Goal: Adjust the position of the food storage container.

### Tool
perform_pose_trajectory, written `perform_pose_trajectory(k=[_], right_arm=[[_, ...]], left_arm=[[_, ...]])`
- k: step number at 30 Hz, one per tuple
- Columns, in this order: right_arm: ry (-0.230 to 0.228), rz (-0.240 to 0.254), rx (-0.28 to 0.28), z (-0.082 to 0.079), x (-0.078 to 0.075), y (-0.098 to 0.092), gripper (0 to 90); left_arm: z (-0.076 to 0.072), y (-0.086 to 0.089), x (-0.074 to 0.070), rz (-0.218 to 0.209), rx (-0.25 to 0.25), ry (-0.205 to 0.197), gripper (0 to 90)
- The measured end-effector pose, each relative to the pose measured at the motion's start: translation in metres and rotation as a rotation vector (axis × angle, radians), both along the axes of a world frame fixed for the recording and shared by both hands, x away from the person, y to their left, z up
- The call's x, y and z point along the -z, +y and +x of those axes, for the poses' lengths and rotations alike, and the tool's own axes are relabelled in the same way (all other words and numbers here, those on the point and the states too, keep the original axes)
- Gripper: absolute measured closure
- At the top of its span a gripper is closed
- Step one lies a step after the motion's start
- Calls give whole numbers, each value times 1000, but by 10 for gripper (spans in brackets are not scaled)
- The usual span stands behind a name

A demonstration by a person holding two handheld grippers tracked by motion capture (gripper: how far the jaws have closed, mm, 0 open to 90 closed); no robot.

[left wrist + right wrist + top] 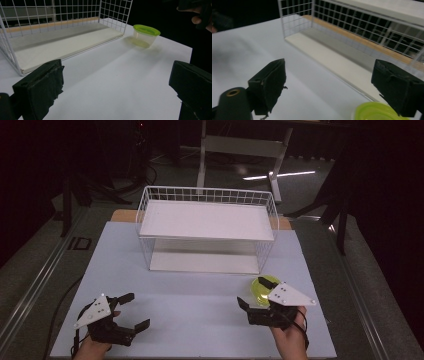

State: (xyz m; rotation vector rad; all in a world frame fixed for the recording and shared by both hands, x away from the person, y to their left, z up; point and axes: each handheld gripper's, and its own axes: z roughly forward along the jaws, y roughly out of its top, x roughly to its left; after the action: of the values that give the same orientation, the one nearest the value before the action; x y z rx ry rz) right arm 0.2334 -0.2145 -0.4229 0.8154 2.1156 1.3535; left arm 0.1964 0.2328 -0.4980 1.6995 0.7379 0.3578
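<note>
At the left of the high view, the person's left hand [92,347] holds the left gripper [136,310] low over the near left part of the white table [190,320]. Its two black jaws are spread wide, with nothing between them but bare tabletop; the left gripper view shows the same, one padded jaw at each bottom corner and a broad gap between.

Farther back, at the middle of the table, stands a white wire rack [207,227] with two flat white shelves, an upper shelf [207,220] and a lower shelf [205,261] resting on the table surface. Both shelves are bare. The rack's open front faces the person (its wire grid walls close the sides and back).

To the right, near the rack's front right corner, sits a small clear plastic container with a lime-green lid [261,289], upright on the table. In the left gripper view it stands just off the end of the lower shelf, apart from it.

The right gripper [253,293], held by the right hand [290,337], sits just at the near side of the container. Its jaws are wide open and grip nothing; in the right gripper view the green lid [378,112] lies low between them, close beside the right-hand jaw, though whether it touches cannot be told.
</note>
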Motion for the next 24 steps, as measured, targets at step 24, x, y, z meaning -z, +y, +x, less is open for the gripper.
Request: perform_pose_trajectory(k=[24], right_arm=[[57,19,236,57,10,-71,263]], left_arm=[[1,-2,1,1,12,7,4]])
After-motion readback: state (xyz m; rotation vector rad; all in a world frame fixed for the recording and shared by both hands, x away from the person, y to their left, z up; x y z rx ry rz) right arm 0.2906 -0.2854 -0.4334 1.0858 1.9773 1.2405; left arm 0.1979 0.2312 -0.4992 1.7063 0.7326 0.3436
